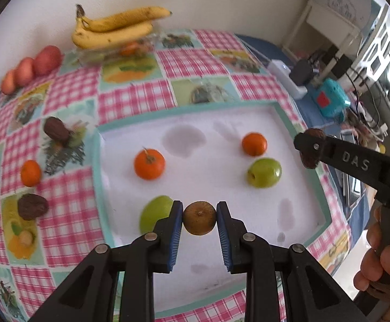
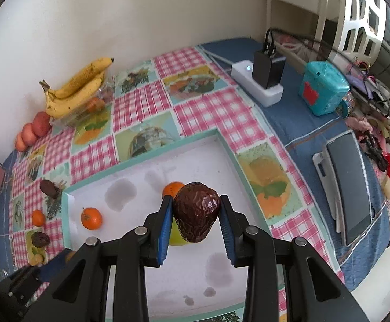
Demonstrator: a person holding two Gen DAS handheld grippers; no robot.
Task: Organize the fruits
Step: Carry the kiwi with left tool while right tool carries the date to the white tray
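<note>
- Pink-checked cloth with fruit pictures covered the counter, which was pushed against a pale wall, and a white tray with a teal rim sat on the middle of it as the sorting spot.
- Left hand-held gripper was clenched on a small brownish-green round fruit, pads pressing on both sides, hanging over the near part of the tray, so this one looked bound for the tray.
- Right hand-held gripper was grasping a dark wrinkled avocado across its width, fat end up, above the tray's right half. A side pinch like that keeps a heavy, bumpy fruit from rolling out.
- Already lying in the tray: two oranges and two green apples, well apart from one another, which suggested the sorting was partway done.
- Left out on the cloth: another orange and two dark avocados, beside the tray's left rim.
- Bananas rested on a clear box by the wall, with red apples lined up next to them; they looked parked as a separate group.
- Both fruits were held clear of the tray floor, not yet set down.
</note>
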